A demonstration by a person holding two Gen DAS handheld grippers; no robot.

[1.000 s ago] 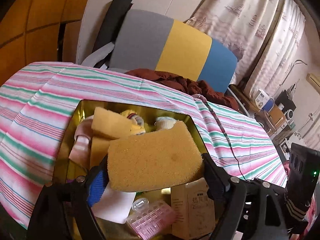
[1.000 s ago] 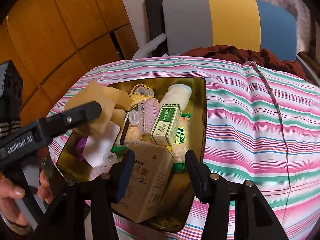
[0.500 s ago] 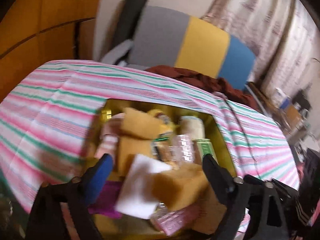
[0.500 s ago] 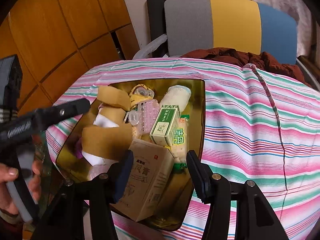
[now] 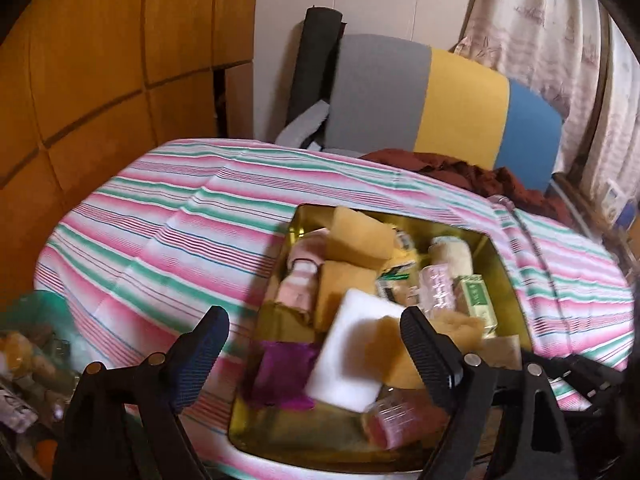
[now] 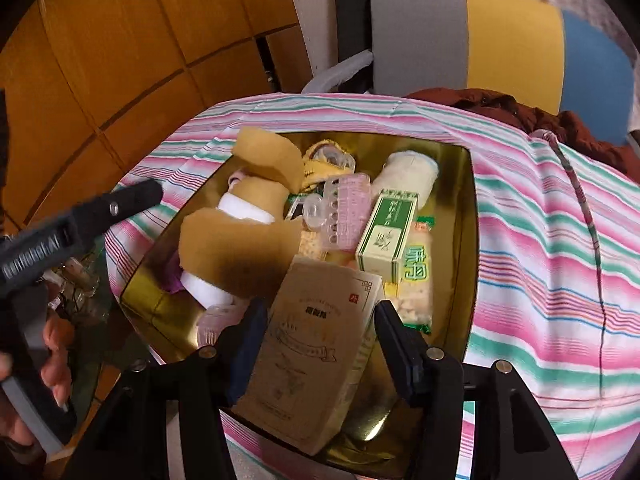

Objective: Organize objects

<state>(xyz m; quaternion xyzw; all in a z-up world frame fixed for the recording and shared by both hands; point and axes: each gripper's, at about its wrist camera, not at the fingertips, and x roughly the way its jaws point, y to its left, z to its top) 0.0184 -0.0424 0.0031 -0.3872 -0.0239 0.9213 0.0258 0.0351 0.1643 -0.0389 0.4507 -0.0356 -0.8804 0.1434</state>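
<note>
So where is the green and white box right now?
In the right wrist view the green and white box lies inside the gold tin, toward its right side, between the pink pill organizer and the green-lettered snack packet.

The left wrist view is motion-blurred: the print on the green box (image 5: 476, 300) cannot be read, and the pink case (image 5: 400, 420) at the tin's (image 5: 506, 272) near edge is a smear. The clutter (image 5: 28, 364) at far left is cut off and unidentifiable. The brown box (image 6: 316, 364) hides the tin's near corner.
</note>
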